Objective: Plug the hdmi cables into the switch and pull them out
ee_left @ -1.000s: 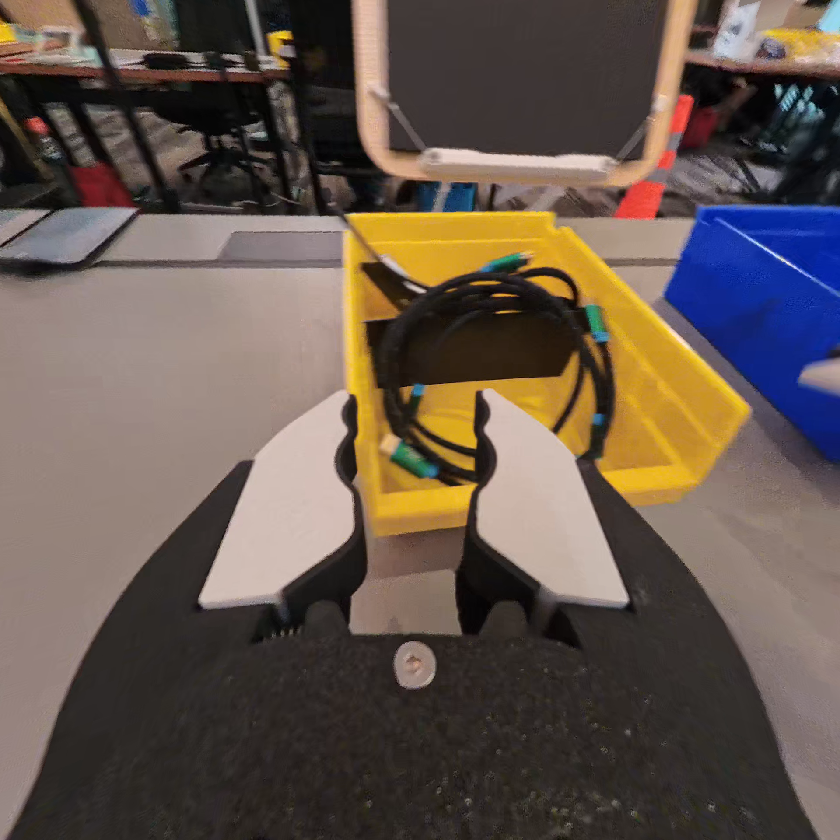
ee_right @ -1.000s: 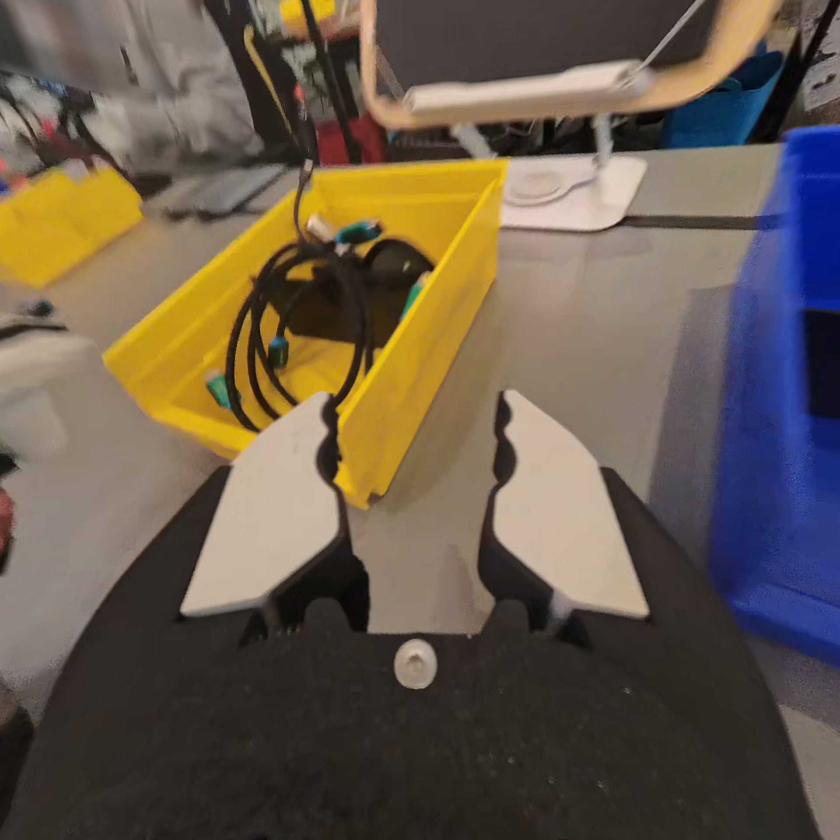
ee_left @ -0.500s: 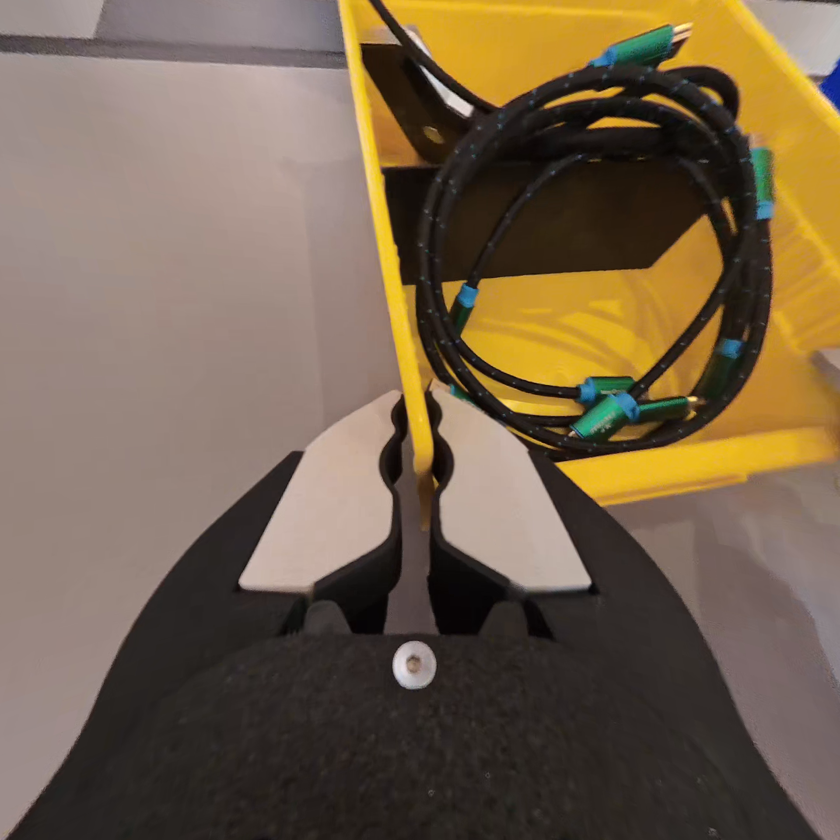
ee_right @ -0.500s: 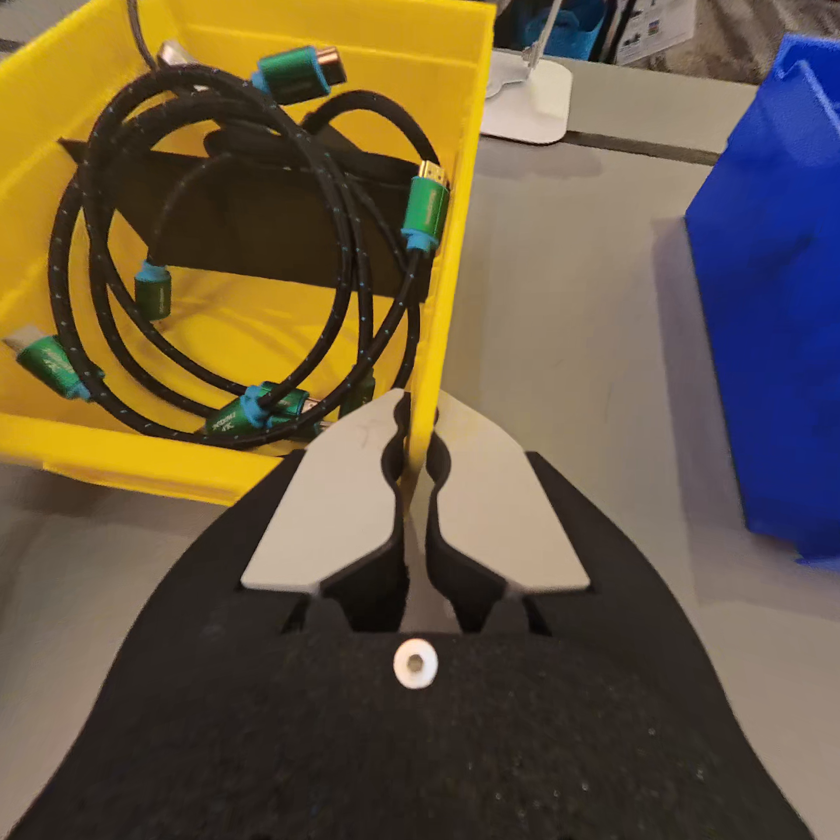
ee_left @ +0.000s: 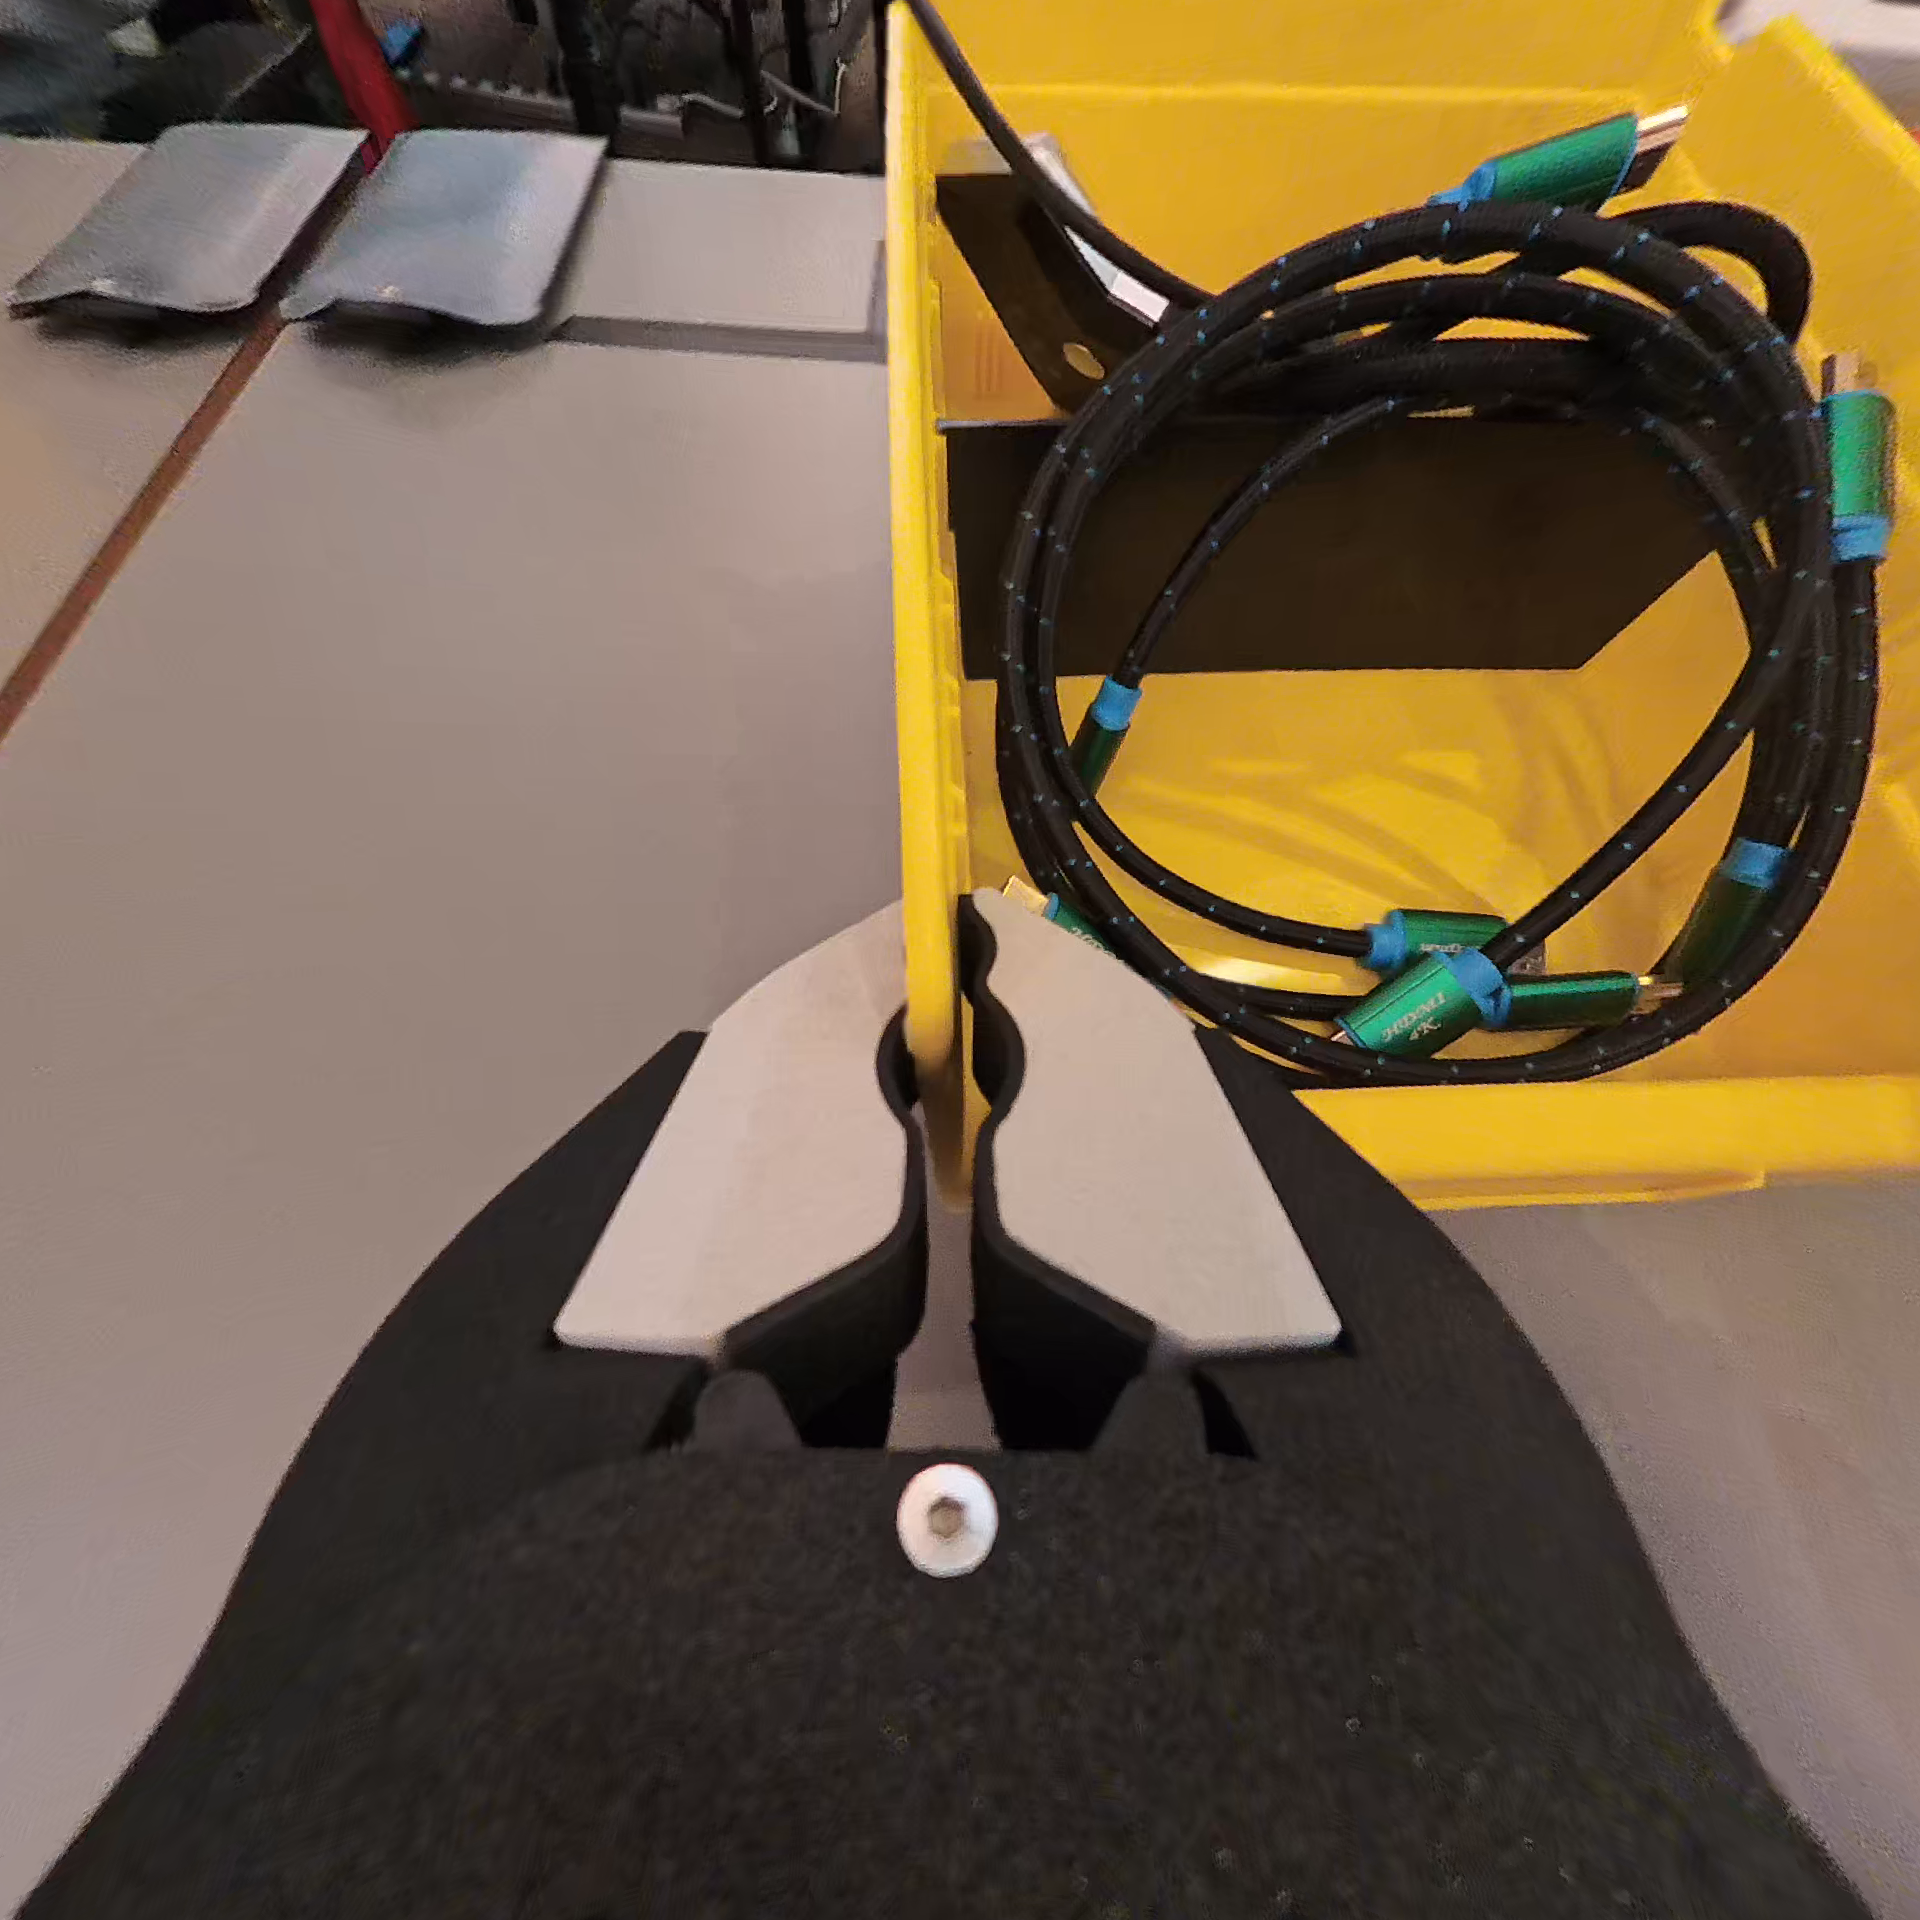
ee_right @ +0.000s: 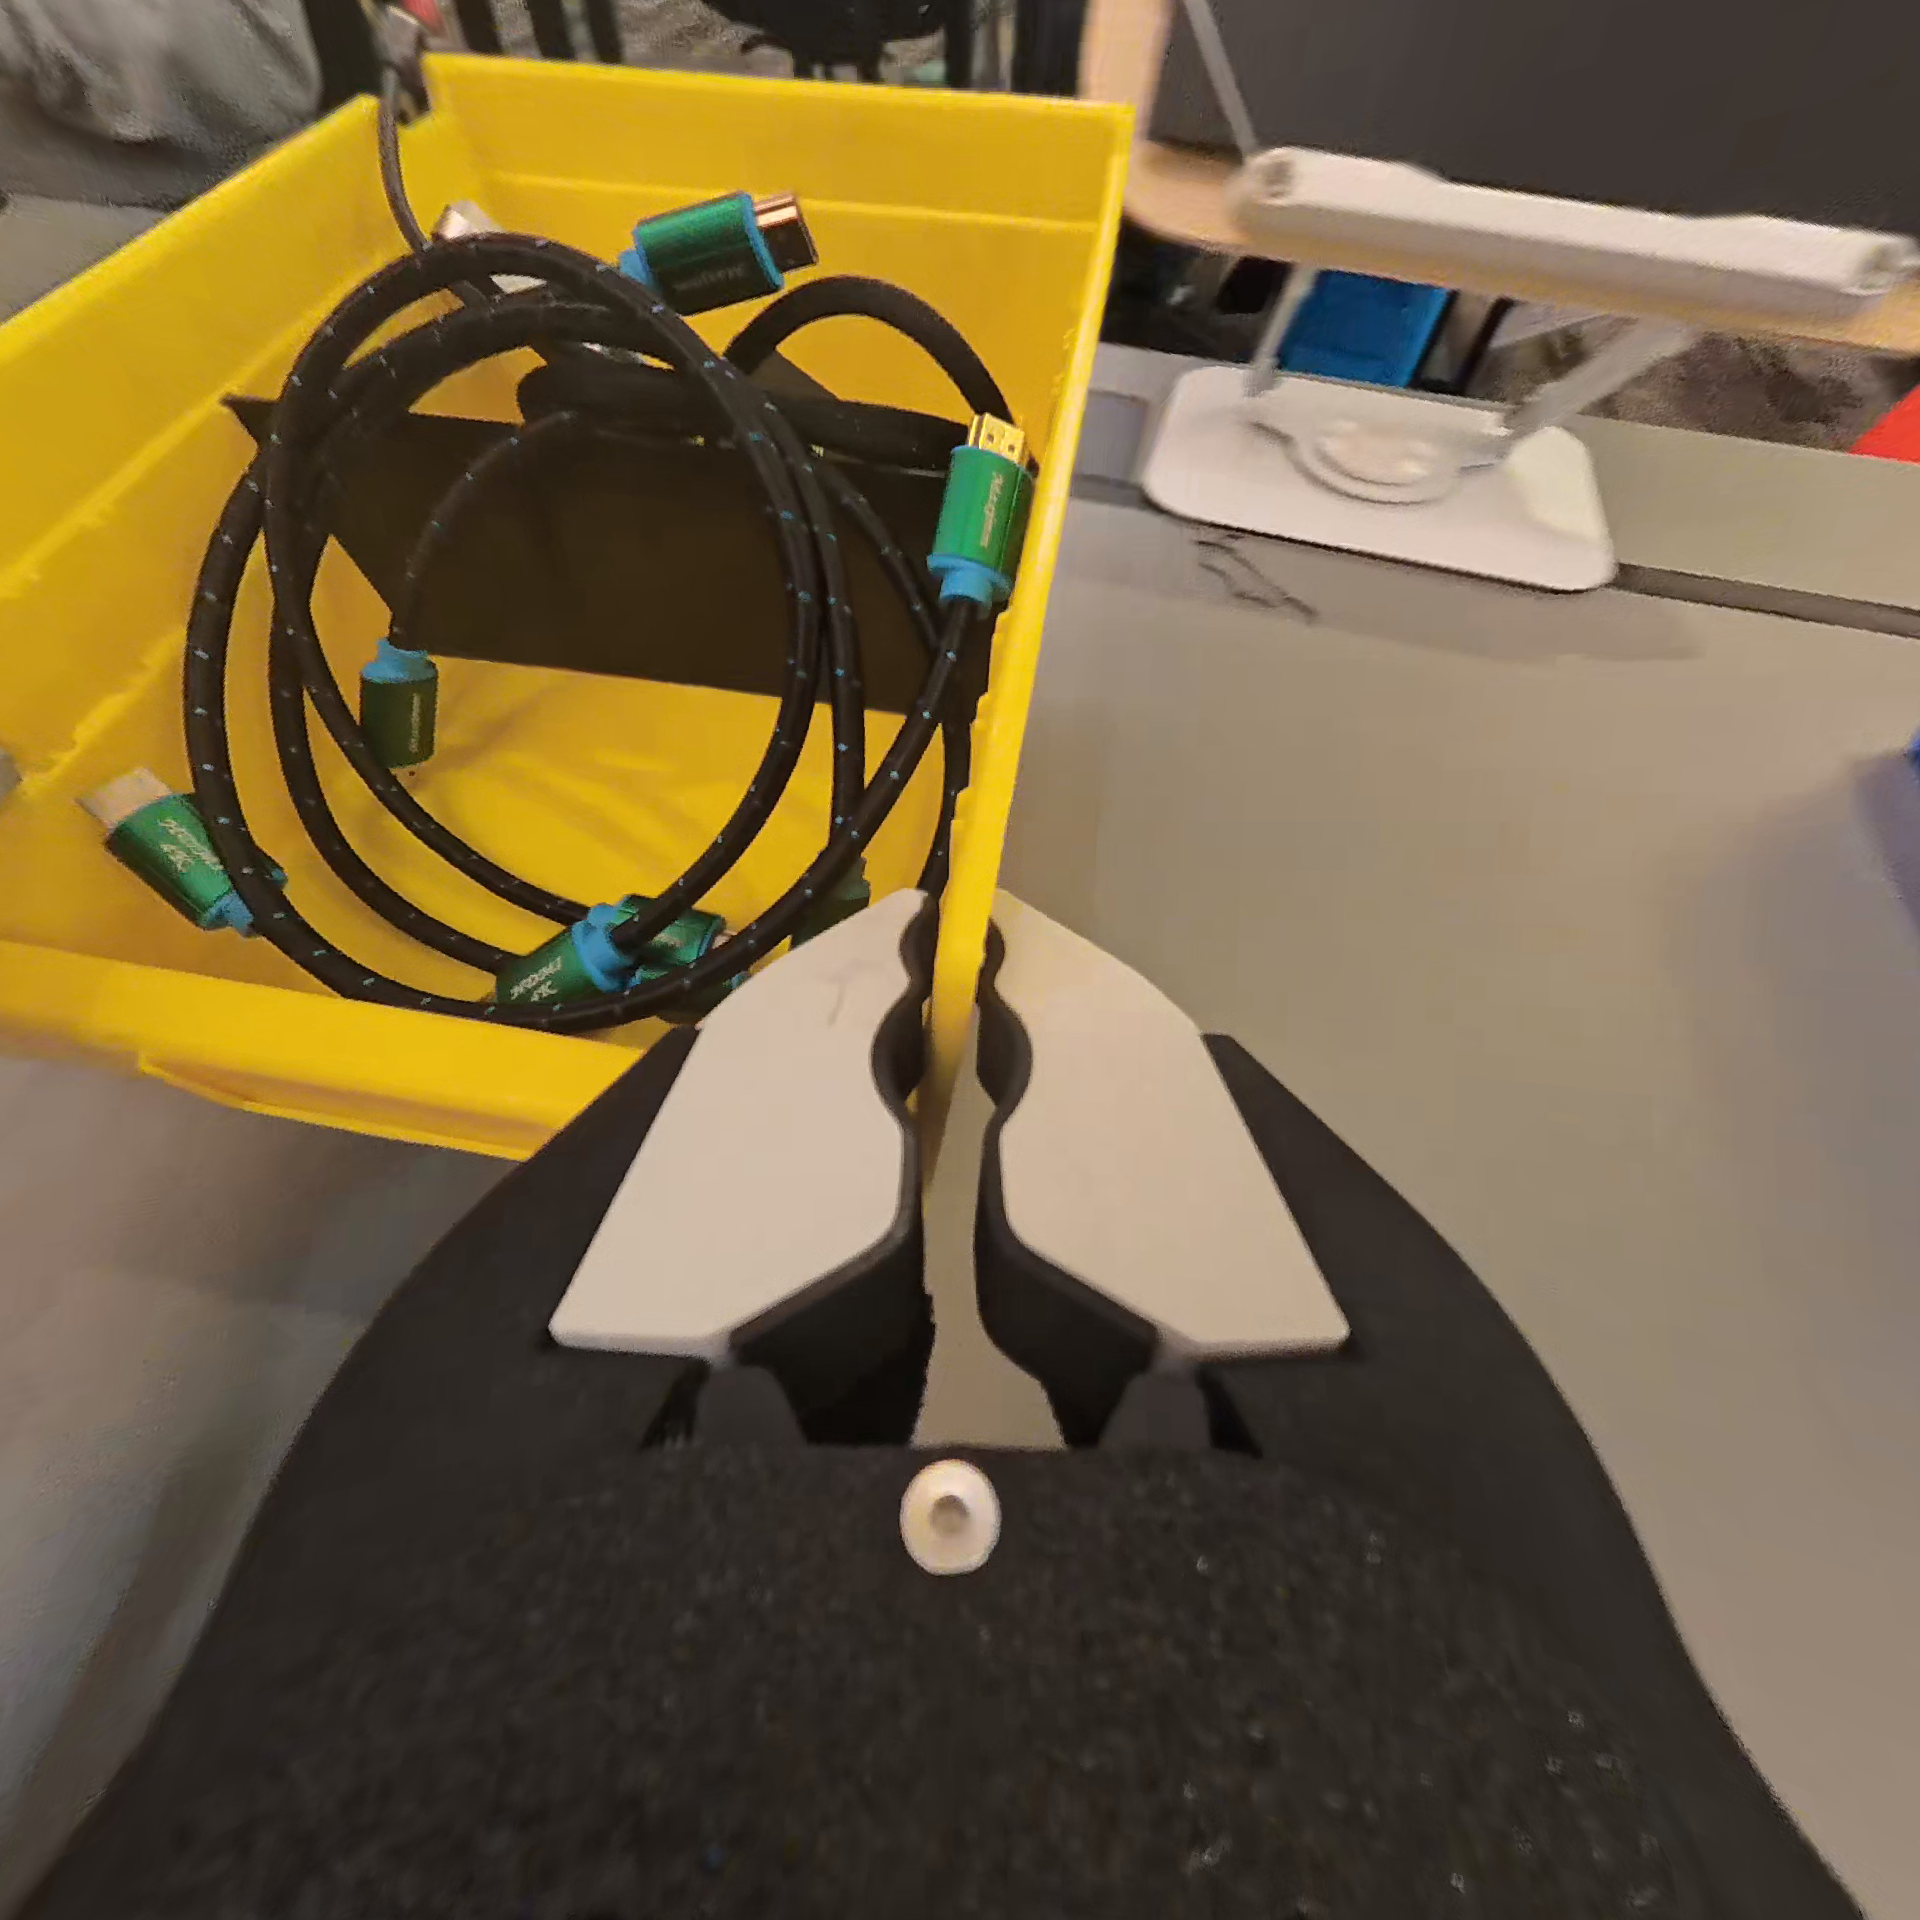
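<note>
Left gripper [ee_left: 940, 997] is clamped on the left wall of the yellow bin [ee_left: 920, 623], right gripper [ee_right: 951, 997] pinching its right wall, w/ both pairs of fingers nearly closed. Coiled HDMI cables [ee_right: 520, 644] lie inside over the black switch [ee_left: 1351, 561], on a grey table [ee_left: 468, 675].

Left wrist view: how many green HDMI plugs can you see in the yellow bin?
8 green plugs in the yellow bin: back, right, mid-left, one by the jaws, half hidden, three clustered in front, front-right. Overlaps may hide more.
</note>
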